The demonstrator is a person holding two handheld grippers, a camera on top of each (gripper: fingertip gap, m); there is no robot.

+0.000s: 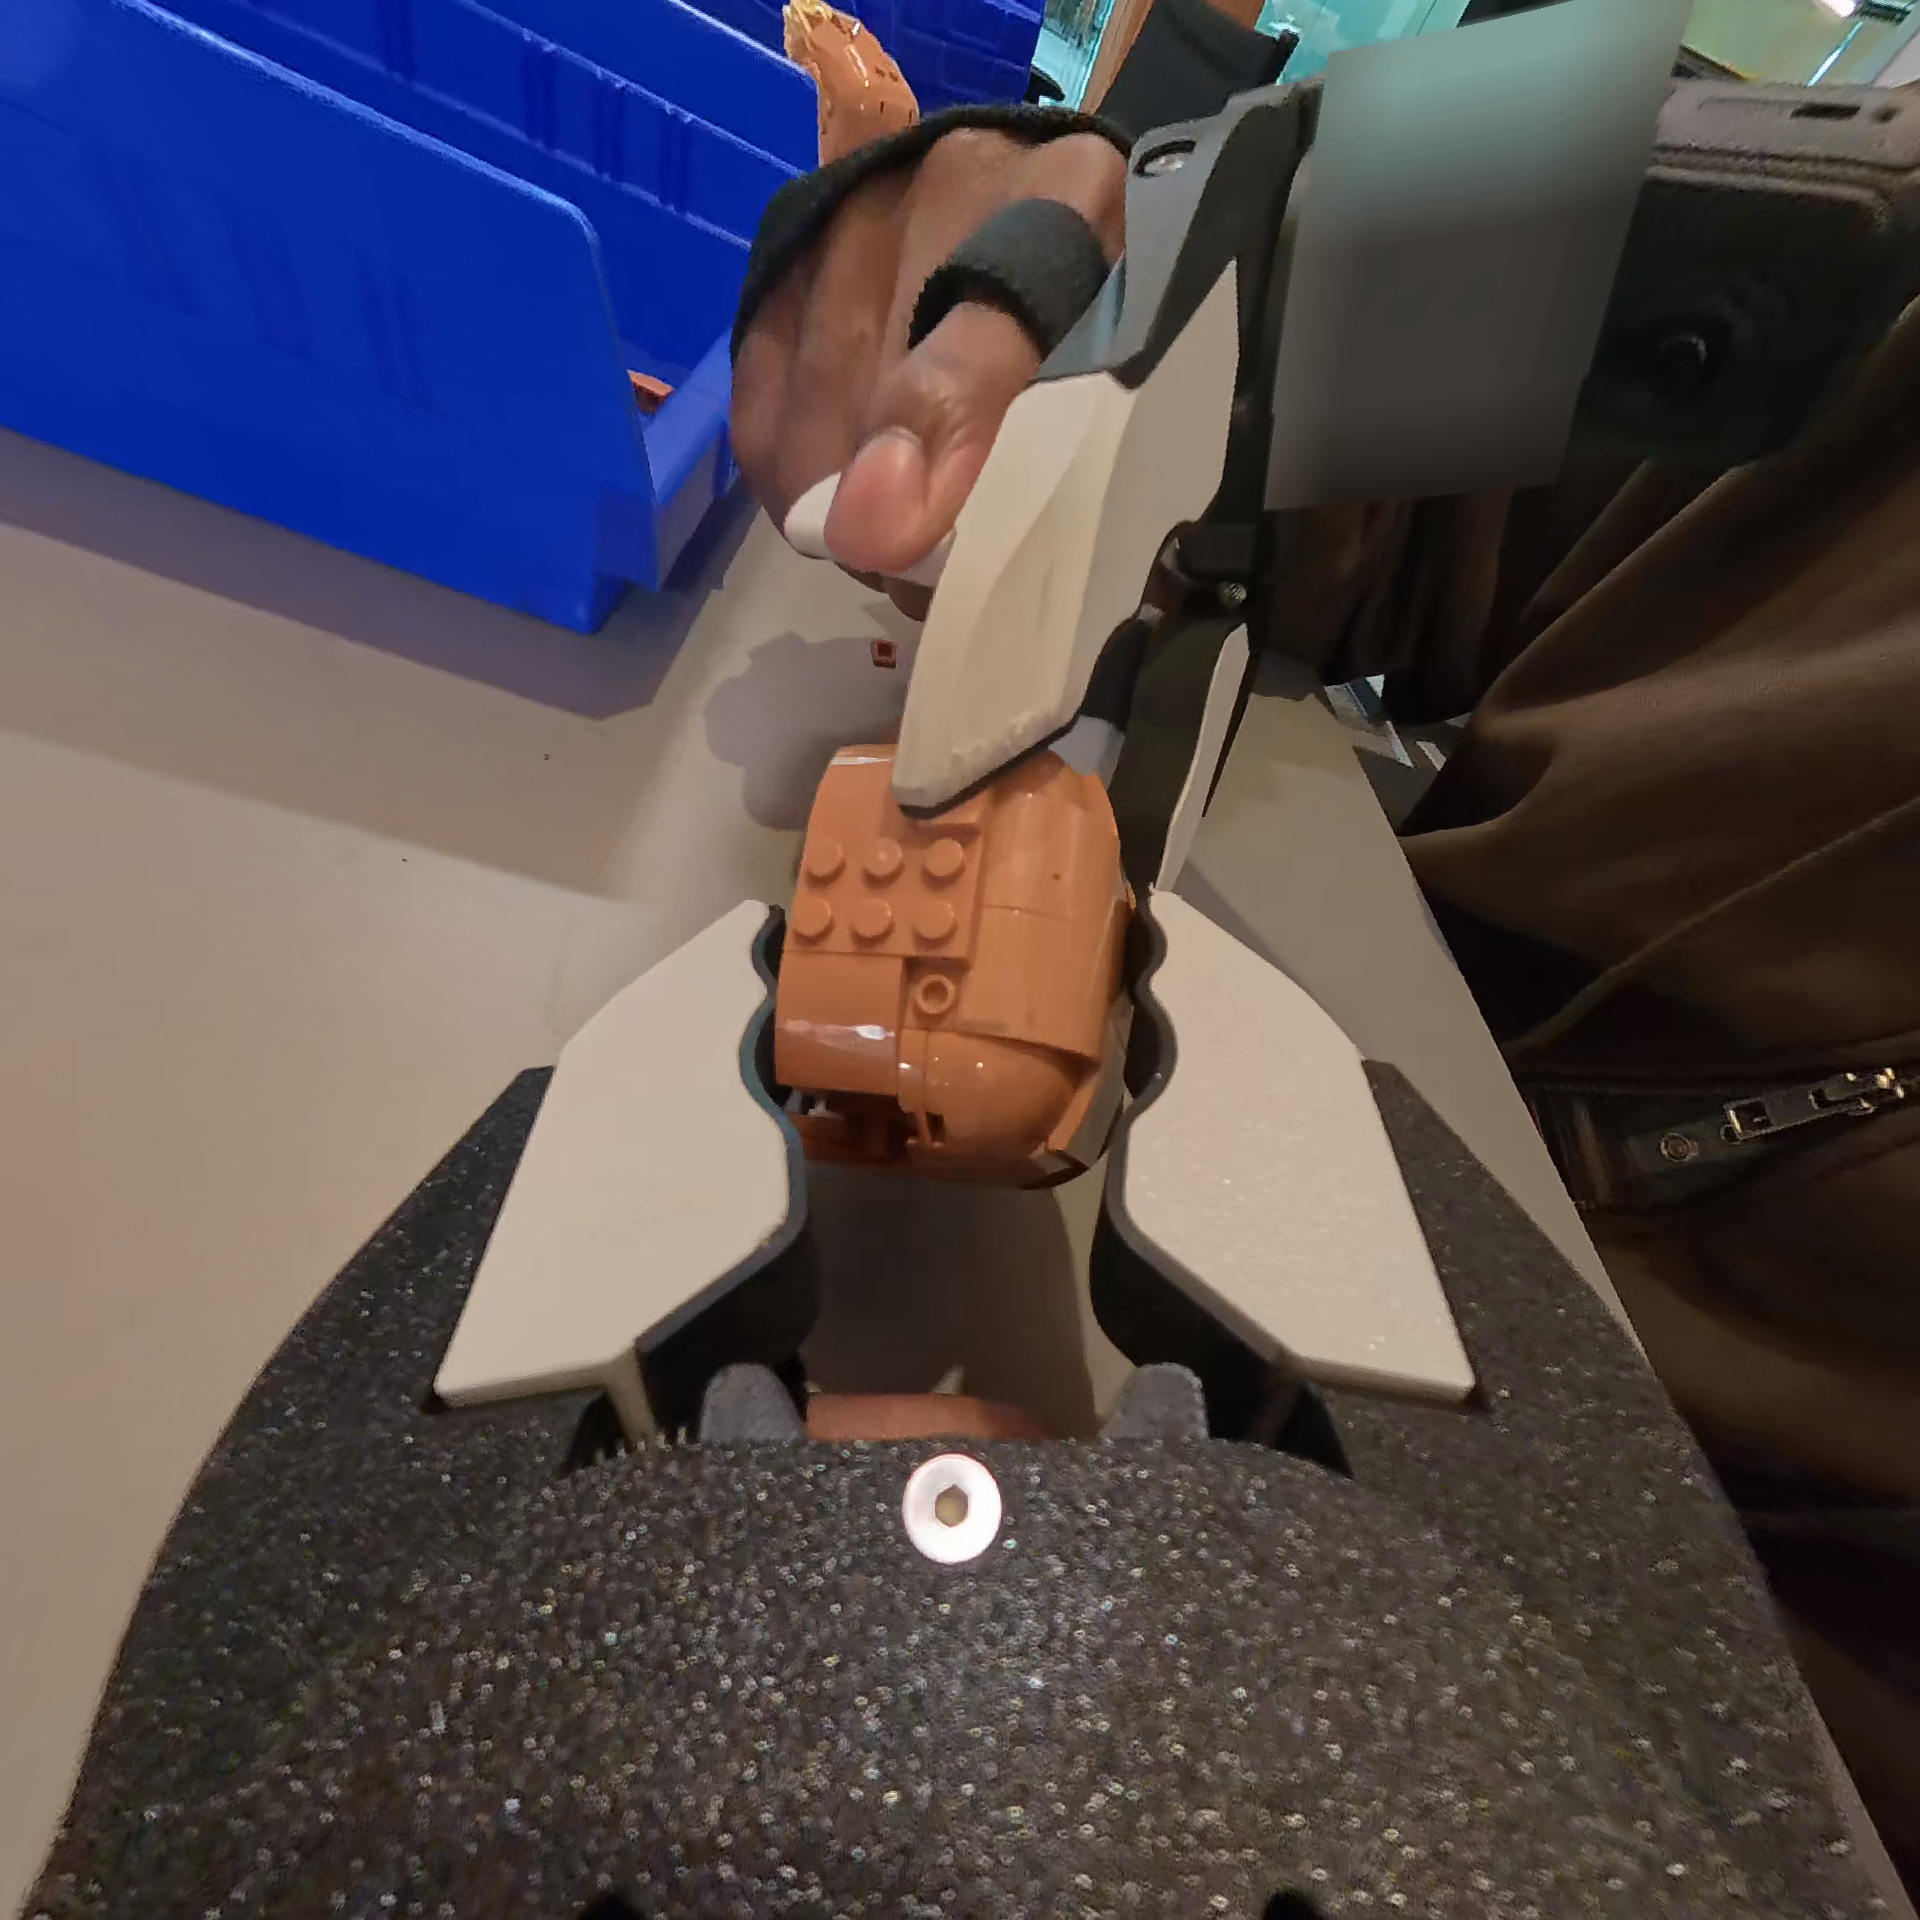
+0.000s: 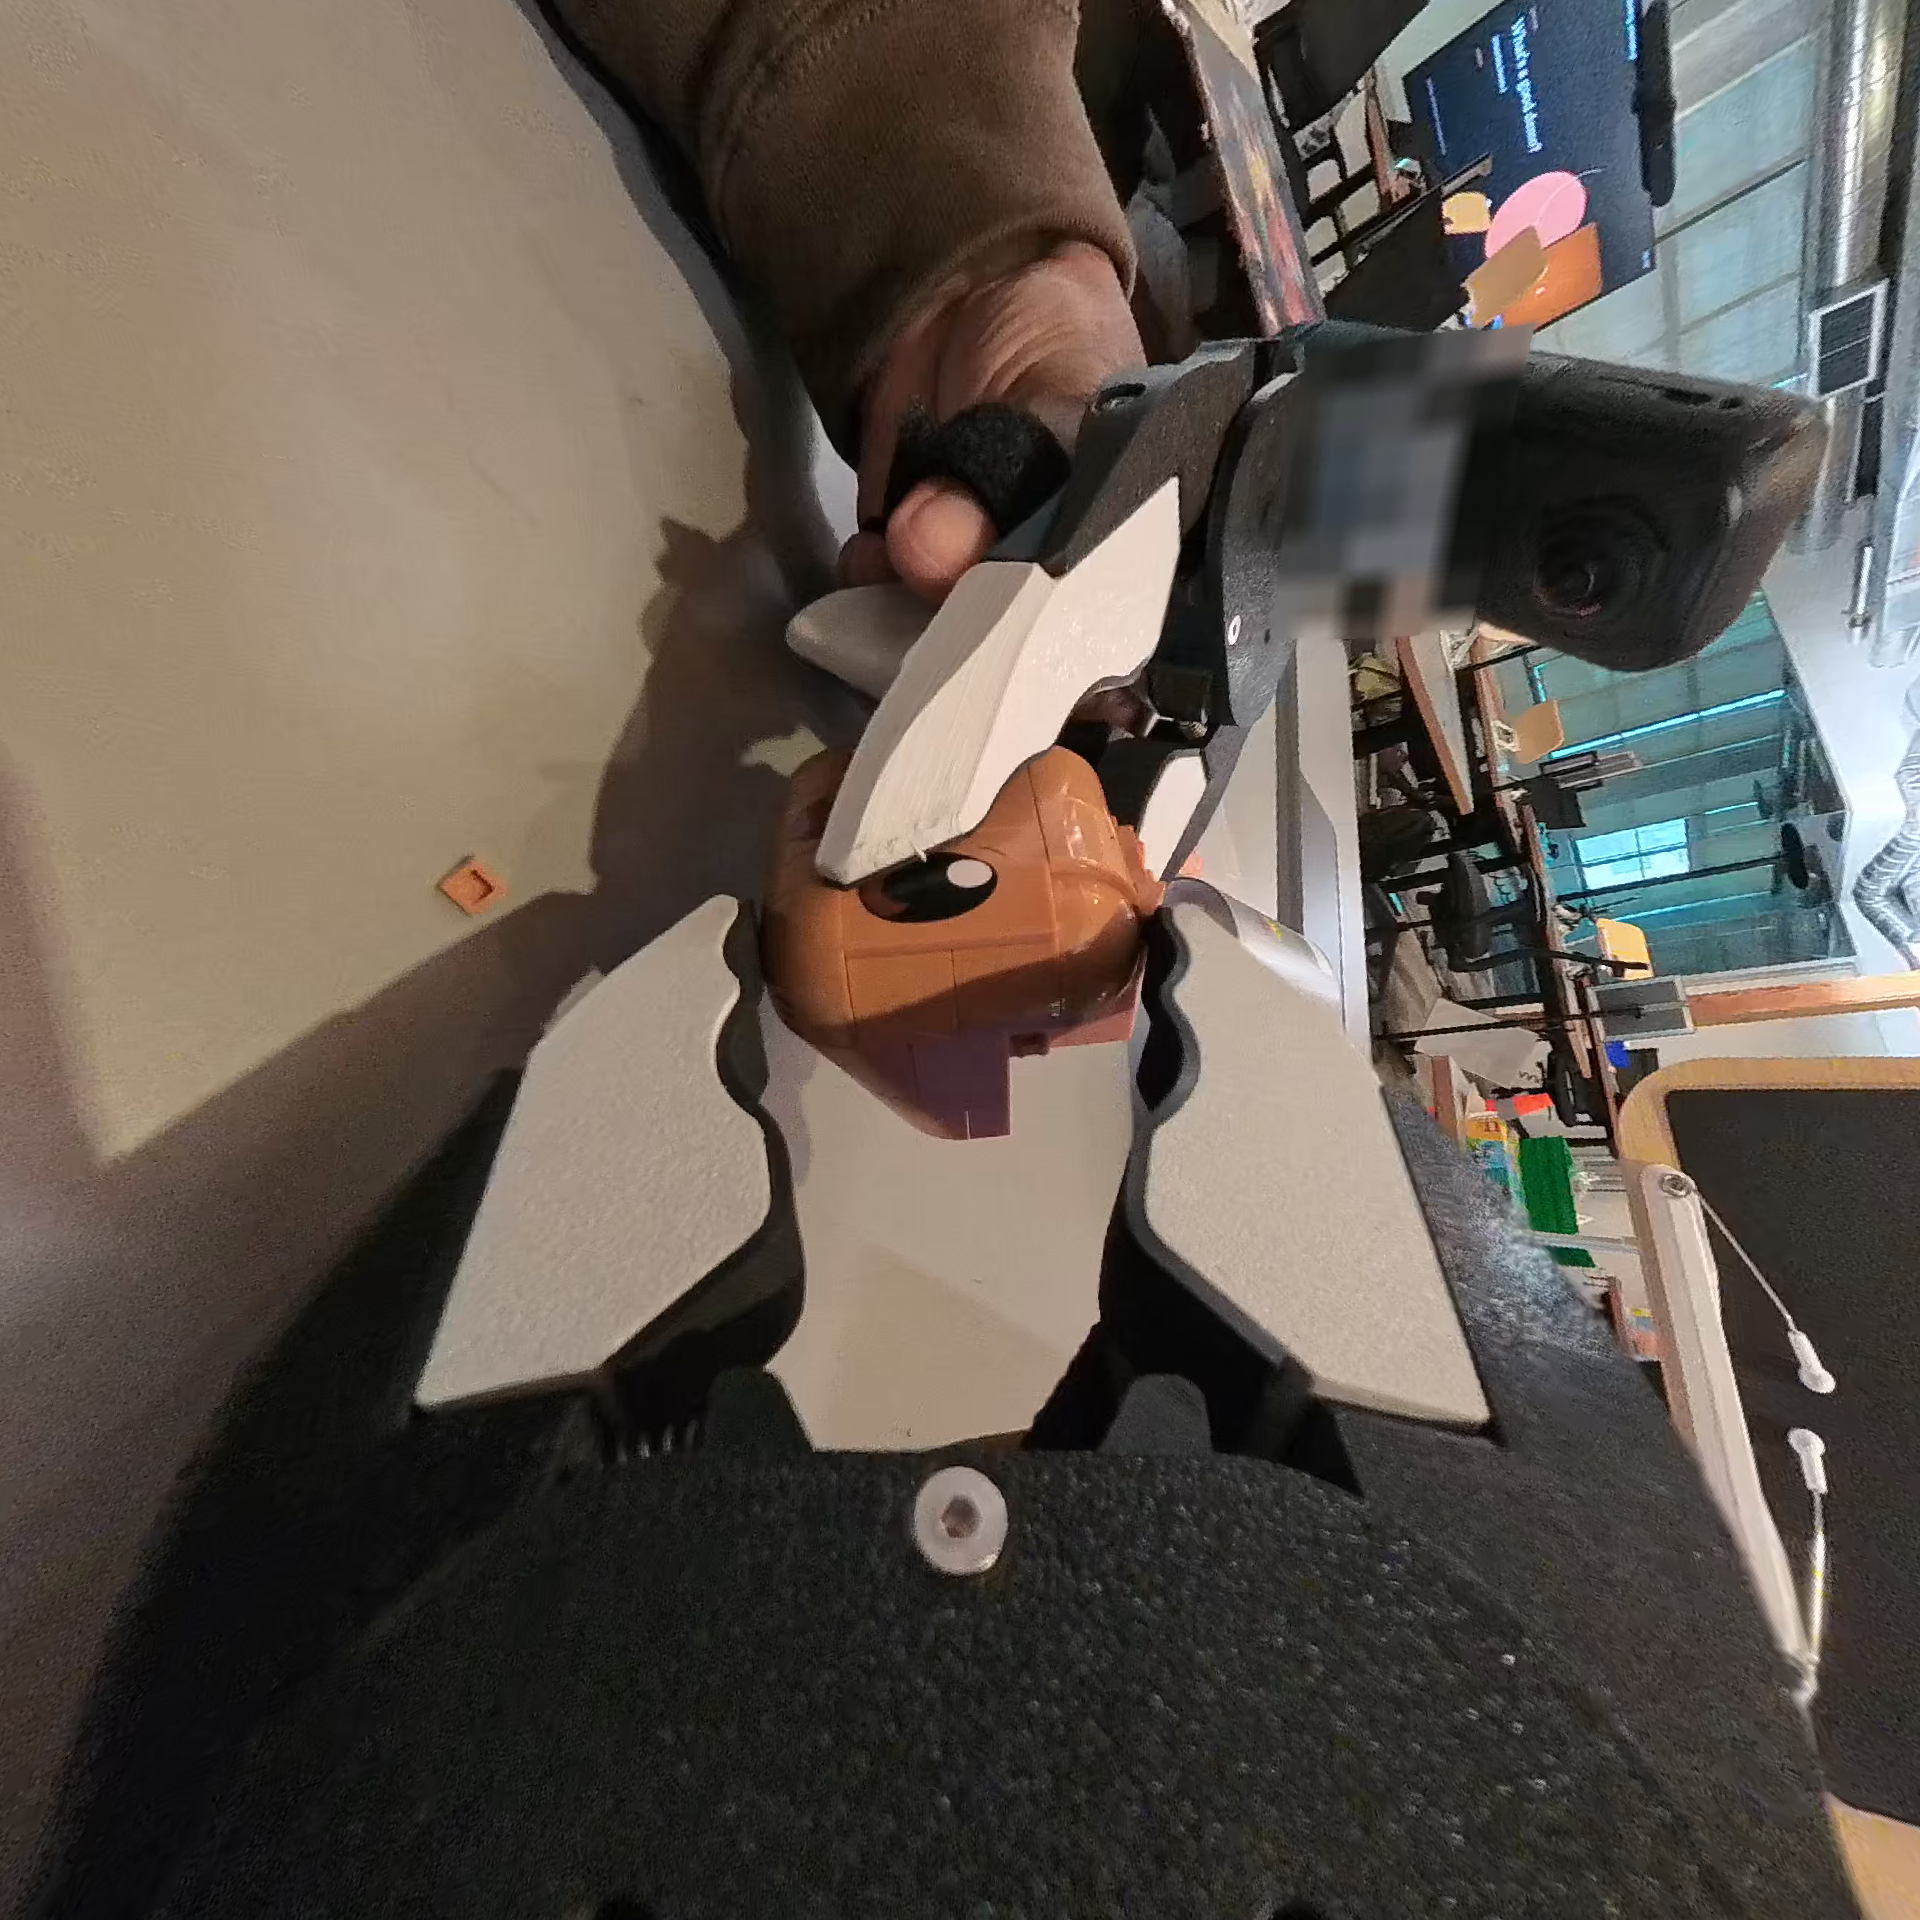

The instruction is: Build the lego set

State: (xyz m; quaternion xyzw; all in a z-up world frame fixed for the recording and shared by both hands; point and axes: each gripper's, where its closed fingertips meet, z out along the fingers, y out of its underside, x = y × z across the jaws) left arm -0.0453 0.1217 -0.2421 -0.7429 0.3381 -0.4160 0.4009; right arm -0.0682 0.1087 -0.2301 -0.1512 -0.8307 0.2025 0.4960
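Gripping w/ left claw [image 1: 951,997]: both grey fingers [image 1: 634,1164] pressing the sides of a brown lego block [image 1: 956,966], studs facing up, held just above the table [image 1: 260,935]. Meeting it from the far side w/ right claw [image 1: 1039,769], one finger tip touching the block's top edge; a hand [image 1: 914,343] w/ black strap behind it. Sitting further back at left: blue bins [image 1: 343,312], plus a tiny brown piece [image 1: 883,652] lying on the table near them.

Clamping in right wrist view too: right claw [image 2: 951,966] closing on the same block [image 2: 956,935], a black-and-white eye showing on its face. Reaching in from opposite, left claw [image 2: 935,821], finger tip touching the block beside the eye. Lying apart at left on the table [image 2: 312,520]: small orange piece [image 2: 471,885].
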